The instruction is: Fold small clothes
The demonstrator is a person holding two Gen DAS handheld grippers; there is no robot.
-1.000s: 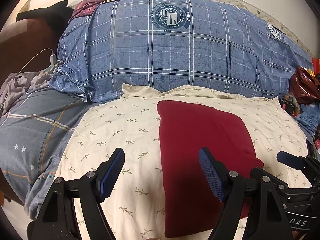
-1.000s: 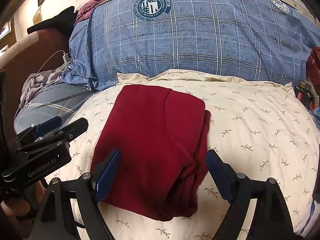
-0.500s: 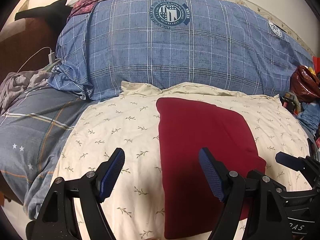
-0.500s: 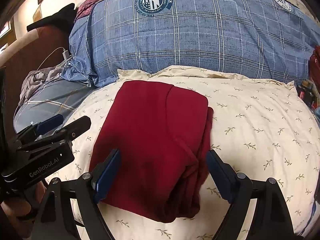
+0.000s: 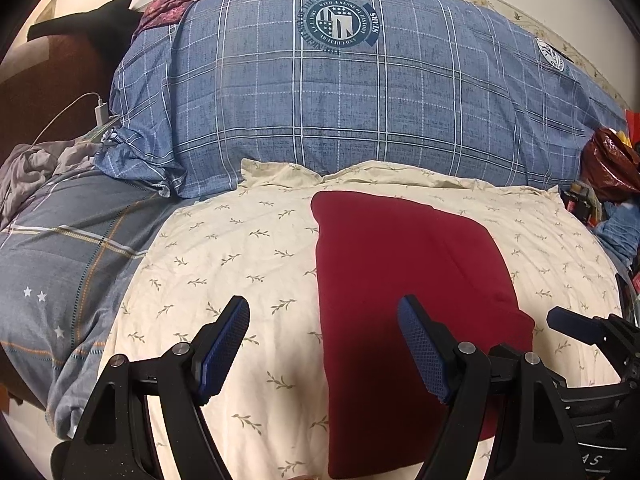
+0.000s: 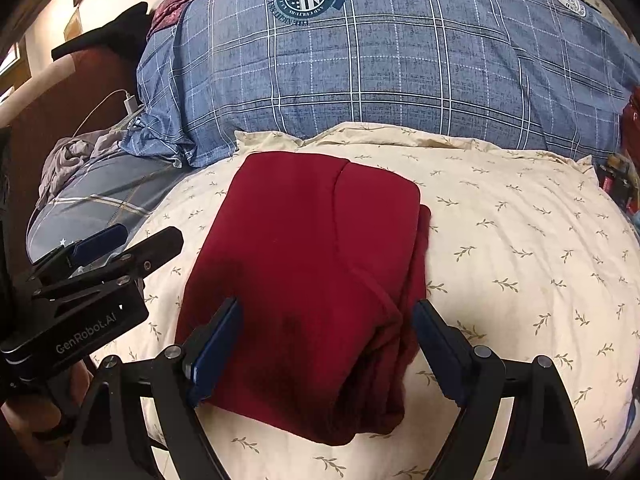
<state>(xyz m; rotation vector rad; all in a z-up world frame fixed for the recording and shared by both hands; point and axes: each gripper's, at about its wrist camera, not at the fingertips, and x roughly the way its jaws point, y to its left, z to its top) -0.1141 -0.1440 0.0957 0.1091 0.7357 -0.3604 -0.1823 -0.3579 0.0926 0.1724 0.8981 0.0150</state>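
Risk: red garment sits folded on cream pillow, both left gripper and right gripper wide open and empty; loose right-edge layers probably splay if nudged

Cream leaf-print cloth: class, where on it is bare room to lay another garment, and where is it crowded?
Bare: the cream leaf-print cloth right of the folded red garment, and the strip between it and the grey star-print bedding. Crowded: the back, against the blue plaid duvet, and the right-edge clutter.
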